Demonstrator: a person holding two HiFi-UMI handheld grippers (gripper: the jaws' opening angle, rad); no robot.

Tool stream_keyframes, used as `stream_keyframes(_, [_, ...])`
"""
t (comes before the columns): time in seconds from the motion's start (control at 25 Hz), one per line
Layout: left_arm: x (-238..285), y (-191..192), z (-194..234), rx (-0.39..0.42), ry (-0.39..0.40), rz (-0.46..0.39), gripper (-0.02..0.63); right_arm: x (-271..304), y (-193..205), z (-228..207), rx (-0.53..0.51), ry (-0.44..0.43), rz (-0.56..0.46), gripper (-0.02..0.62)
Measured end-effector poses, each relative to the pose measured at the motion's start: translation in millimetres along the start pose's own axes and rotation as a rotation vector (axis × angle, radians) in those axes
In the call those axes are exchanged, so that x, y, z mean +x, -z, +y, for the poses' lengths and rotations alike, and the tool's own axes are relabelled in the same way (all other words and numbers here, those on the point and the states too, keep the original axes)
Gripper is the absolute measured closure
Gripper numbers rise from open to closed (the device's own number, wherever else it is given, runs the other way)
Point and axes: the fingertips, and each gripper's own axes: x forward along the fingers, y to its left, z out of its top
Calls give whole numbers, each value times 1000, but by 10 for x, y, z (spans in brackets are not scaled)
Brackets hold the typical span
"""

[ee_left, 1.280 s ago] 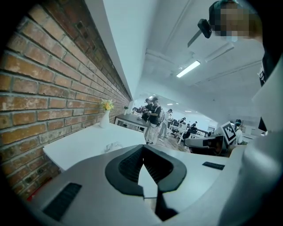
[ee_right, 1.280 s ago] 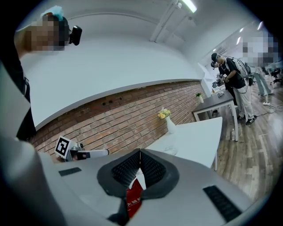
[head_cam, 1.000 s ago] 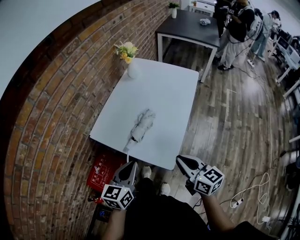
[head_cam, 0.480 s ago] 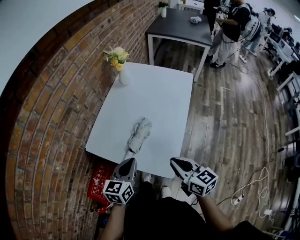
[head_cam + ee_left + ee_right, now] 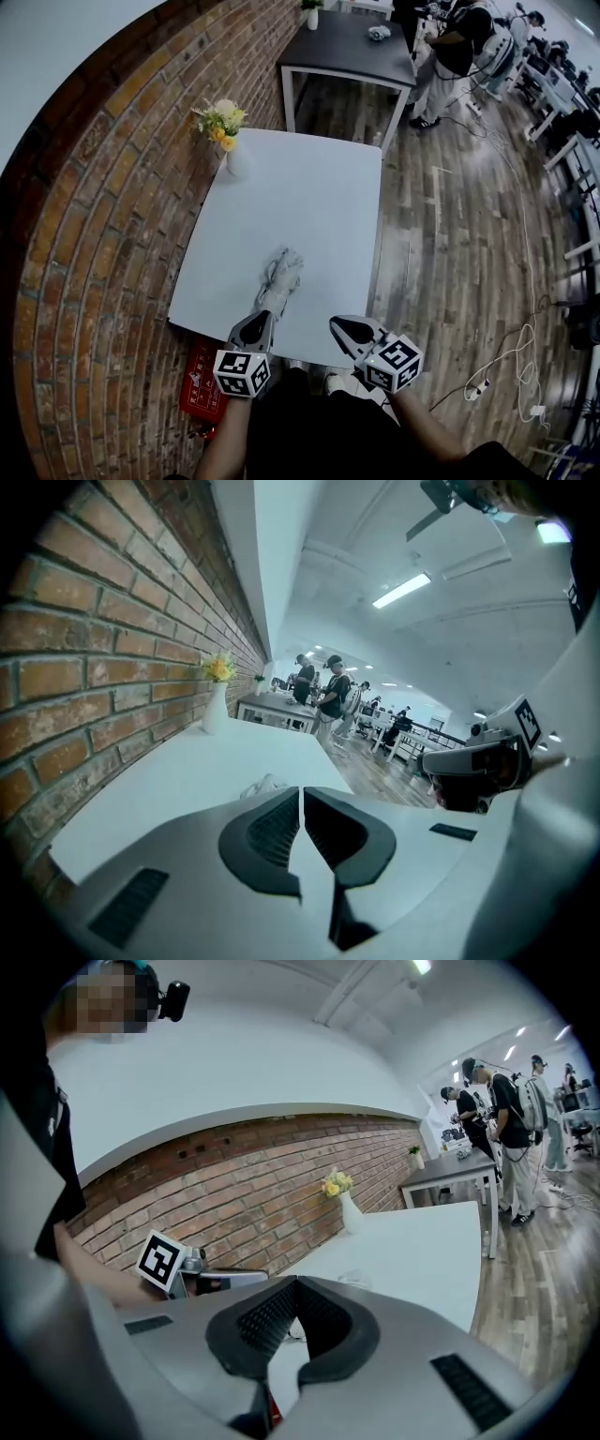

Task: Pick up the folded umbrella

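While both hover at the near edge of the white worktop (image 5: 319,197), the left claw (image 5: 257,324) and the right claw (image 5: 343,327) are each pressed together and empty. The folded umbrella (image 5: 277,279) lies just ahead of the left claw, with only bare worktop between them. A vase of flowers (image 5: 225,142) stands at the far corner by the brick wall (image 5: 103,216). A red item (image 5: 201,380) lies on the floor below, and people (image 5: 450,52) stand beside a dark table (image 5: 349,49) beyond.

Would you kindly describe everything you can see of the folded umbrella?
The folded umbrella is a pale grey, rumpled fabric bundle, collapsed short, lying flat on the white table near the edge closest to the person, pointing lengthwise away. Only the table appears to touch it; its handle cannot be made out.
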Motion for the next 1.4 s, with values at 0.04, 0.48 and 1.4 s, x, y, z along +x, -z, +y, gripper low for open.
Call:
stream_keyframes(0.04, [51, 11, 35, 8, 2, 13, 591, 40, 13, -6, 4, 6, 4, 574])
stream_keyframes(0.48, [604, 211, 312, 50, 60, 146, 546, 353, 100, -146, 40, 61, 53, 574])
stream_keyframes(1.4, [1439, 670, 495, 143, 64, 406, 252, 431, 260, -394, 123, 190, 94, 574])
